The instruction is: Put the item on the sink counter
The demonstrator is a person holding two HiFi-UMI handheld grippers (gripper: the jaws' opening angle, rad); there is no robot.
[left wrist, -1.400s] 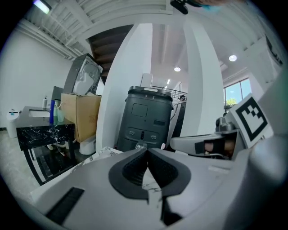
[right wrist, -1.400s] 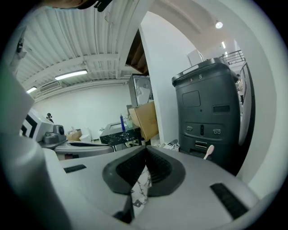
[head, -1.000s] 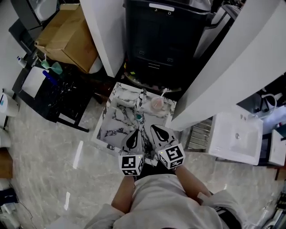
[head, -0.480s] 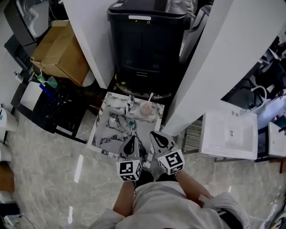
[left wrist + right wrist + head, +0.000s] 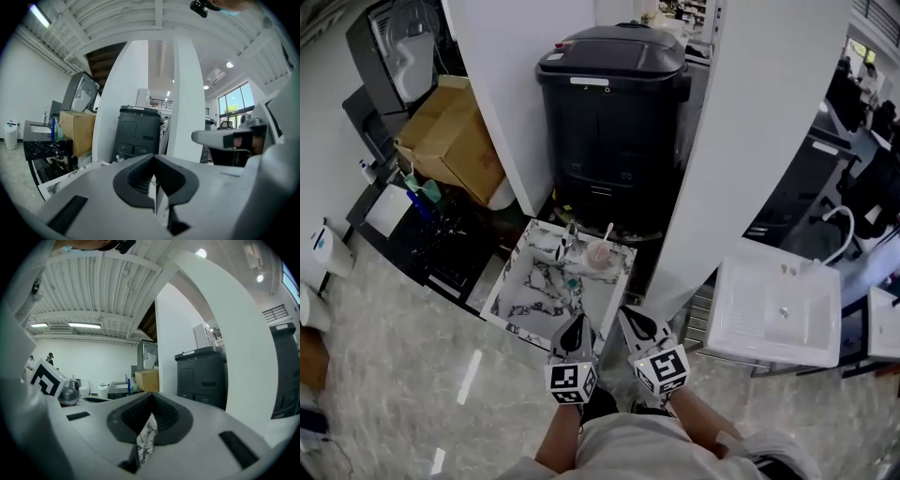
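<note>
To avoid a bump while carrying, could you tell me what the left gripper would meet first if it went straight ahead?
Probably the black bin, standing dead ahead beyond the marble tray that the left gripper is shut on, though depth is unclear.

No legible text; white label (image 5: 590, 82) on black bin (image 5: 614, 122) too small to read.

Items (image 5: 600, 253) on the marble counter (image 5: 528, 302) are too small to identify
</note>
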